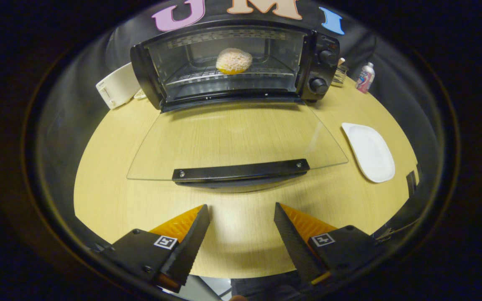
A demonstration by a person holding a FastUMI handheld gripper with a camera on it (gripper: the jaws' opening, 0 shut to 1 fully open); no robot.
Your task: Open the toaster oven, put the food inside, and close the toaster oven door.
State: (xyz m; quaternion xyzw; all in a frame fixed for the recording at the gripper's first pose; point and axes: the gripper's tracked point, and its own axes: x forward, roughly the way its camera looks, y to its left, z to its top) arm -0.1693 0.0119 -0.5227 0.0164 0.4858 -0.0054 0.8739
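The black toaster oven stands at the far side of the wooden table. Its glass door lies folded down flat toward me, with the dark handle bar at its near edge. A round, pale breaded piece of food rests on the wire rack inside the oven. My gripper is open, nothing between its fingers. It hovers over the table just short of the door handle.
A white plate lies on the table to the right of the door. A white toaster stands left of the oven. A small bottle and a wire holder sit behind the oven's right side.
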